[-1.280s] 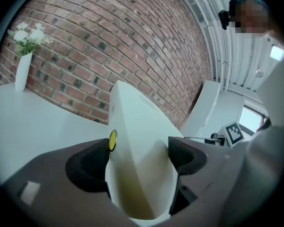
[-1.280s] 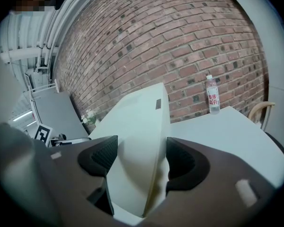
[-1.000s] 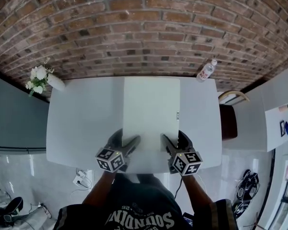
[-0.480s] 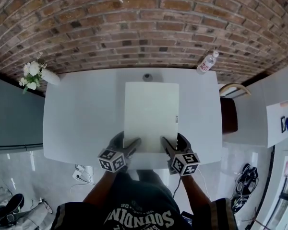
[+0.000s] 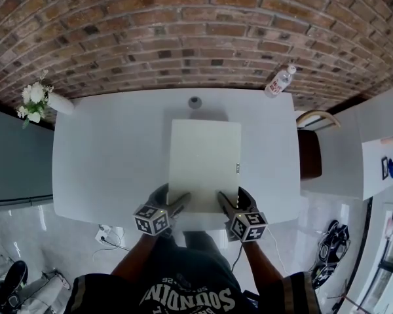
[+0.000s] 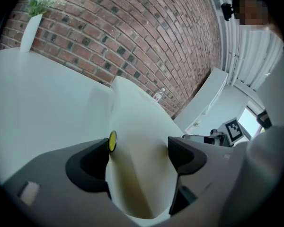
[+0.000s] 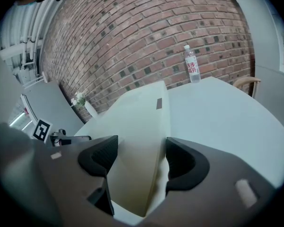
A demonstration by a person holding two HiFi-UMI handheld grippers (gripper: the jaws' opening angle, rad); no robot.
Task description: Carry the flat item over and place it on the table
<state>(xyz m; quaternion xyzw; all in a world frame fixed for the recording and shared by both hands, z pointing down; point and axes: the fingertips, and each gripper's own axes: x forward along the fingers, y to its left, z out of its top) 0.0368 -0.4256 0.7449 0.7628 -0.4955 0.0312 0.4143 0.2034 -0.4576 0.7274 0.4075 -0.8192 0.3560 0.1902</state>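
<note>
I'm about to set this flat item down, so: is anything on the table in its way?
Nothing visible lies in its way. A small grey round object sits just beyond the far edge of the flat item; the bottle and vase stand at far corners of the table. Beneath the item is hidden.

Shifted flat item (image 5: 204, 162) back from the wall-side edge of the table (image 5: 105, 156), exposing a small round grey object (image 5: 195, 102) and bare tabletop beyond it, with left gripper (image 5: 175, 201) and right gripper (image 5: 227, 204) brought nearer the near edge.
</note>
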